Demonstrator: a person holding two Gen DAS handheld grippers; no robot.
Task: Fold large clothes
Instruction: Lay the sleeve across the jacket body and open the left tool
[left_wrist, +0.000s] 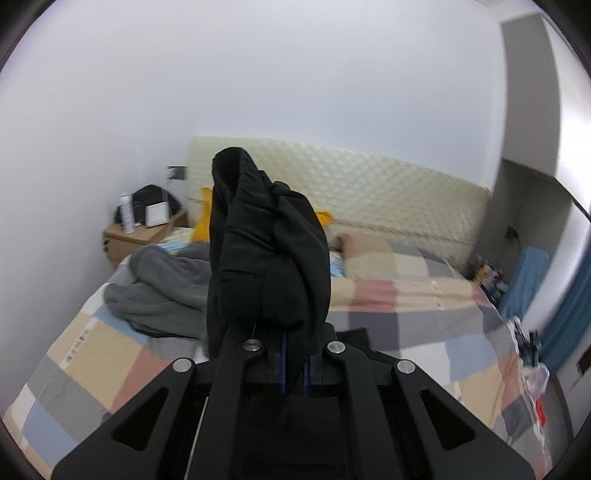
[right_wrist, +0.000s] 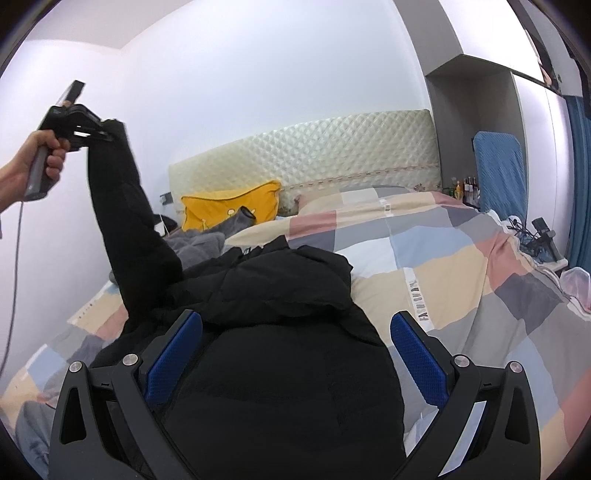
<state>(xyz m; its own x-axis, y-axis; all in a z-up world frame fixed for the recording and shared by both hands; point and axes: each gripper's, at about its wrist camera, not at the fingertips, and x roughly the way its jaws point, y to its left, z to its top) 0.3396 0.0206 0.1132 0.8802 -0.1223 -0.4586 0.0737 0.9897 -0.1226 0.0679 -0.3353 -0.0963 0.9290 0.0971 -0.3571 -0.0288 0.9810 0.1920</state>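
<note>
Bed (right_wrist: 461, 258): jacket sleeve (right_wrist: 125, 206) steeply upward

Left wrist cam sits right behind its fingers, aimed across the bed (left_wrist: 388, 295) at the headboard (left_wrist: 332, 177), mostly blocked by the black jacket (left_wrist: 266, 251). Right wrist cam sits low over the jacket (right_wrist: 280, 369), facing the same headboard (right_wrist: 314, 147). Both catch the yellow pillow (right_wrist: 229, 206).
</note>
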